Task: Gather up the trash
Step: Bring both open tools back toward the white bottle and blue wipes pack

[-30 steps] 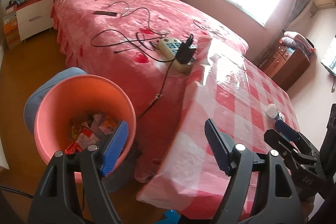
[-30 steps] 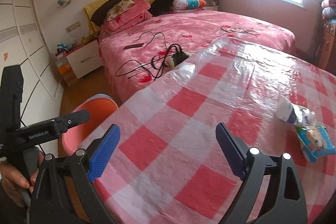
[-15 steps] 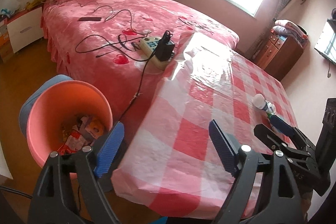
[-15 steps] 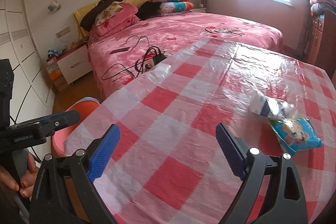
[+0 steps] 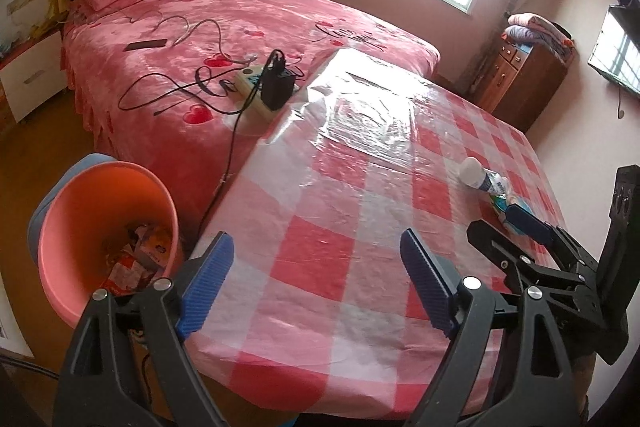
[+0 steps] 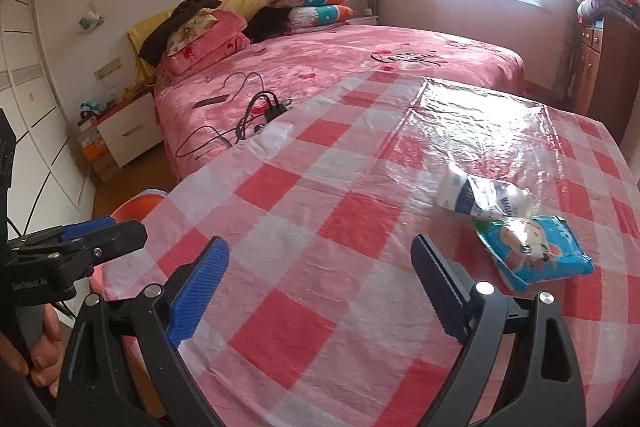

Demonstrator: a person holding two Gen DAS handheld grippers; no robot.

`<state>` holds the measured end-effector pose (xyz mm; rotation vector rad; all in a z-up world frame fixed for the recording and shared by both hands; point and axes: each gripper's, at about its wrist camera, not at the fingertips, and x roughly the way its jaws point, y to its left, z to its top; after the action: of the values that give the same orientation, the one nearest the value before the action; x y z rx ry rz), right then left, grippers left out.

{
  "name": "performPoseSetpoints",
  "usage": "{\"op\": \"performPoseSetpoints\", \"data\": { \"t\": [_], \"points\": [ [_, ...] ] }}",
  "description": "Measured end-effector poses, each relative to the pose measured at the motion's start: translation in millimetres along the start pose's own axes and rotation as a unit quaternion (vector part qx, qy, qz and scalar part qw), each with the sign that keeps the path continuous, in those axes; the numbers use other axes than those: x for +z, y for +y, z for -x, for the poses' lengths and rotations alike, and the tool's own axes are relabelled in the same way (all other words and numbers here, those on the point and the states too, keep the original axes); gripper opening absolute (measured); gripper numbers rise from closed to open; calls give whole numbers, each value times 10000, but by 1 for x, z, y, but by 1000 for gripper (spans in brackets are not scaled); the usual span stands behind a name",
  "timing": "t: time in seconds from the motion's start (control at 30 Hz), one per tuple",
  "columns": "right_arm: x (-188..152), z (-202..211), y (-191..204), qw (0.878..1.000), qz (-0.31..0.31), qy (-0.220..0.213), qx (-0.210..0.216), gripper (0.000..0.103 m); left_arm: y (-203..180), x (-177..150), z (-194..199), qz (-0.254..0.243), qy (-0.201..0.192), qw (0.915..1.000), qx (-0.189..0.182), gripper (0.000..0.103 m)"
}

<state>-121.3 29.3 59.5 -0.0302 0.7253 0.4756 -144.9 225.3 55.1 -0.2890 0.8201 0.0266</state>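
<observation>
Both wrist cameras look forward from the bench's (image 5: 340,227) near edge toward the bed (image 6: 360,67), sharing both.

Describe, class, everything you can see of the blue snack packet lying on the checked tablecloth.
The blue snack packet is a small, glossy, pillow-shaped plastic pouch, bright blue with a cartoon face printed on top and a green patch at its far end. It looks puffed and slightly crumpled, and lies flat on the red-and-white checked tablecloth. A crumpled white wrapper lies just beyond it, overlapping that far end. Neither the right gripper nor the left gripper touches it; both stand open.
</observation>
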Motion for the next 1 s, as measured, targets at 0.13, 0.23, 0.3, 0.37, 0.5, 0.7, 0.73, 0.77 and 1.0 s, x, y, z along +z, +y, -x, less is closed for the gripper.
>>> {"op": "performPoseSetpoints", "data": {
  "t": [0.13,0.23,0.3,0.37,0.5,0.7,0.73,0.77,1.0],
  "points": [
    [-1,3,-10,9999,-78,-38,-61,93,-11,-1,-3,-88,30,10000,-20,86],
    [-1,6,-18,9998,-155,-70,-89,93,-20,0,-6,-158,50,9999,-29,86],
    [0,7,-24,9997,-190,-98,-132,93,-26,0,-8,-211,70,9997,-43,86],
    [0,9,-30,9995,-220,-130,-189,93,-33,1,-8,-267,66,9996,-52,86],
    [0,13,-41,9990,-255,-194,-314,93,-44,2,-10,-351,66,9993,-69,86],
    [0,18,-55,9983,-340,-254,-404,93,-63,3,-12,-506,65,9986,-119,87],
    [0,20,-58,9981,-365,-263,-419,93,-66,2,-12,-529,68,9985,-124,87],
    [0,20,-61,9979,-390,-271,-442,93,-68,2,-13,-555,72,9983,-131,87],
    [-1,26,-83,9961,-549,-297,-631,93,-91,1,-18,-760,110,9969,-185,87]
  ]
}}
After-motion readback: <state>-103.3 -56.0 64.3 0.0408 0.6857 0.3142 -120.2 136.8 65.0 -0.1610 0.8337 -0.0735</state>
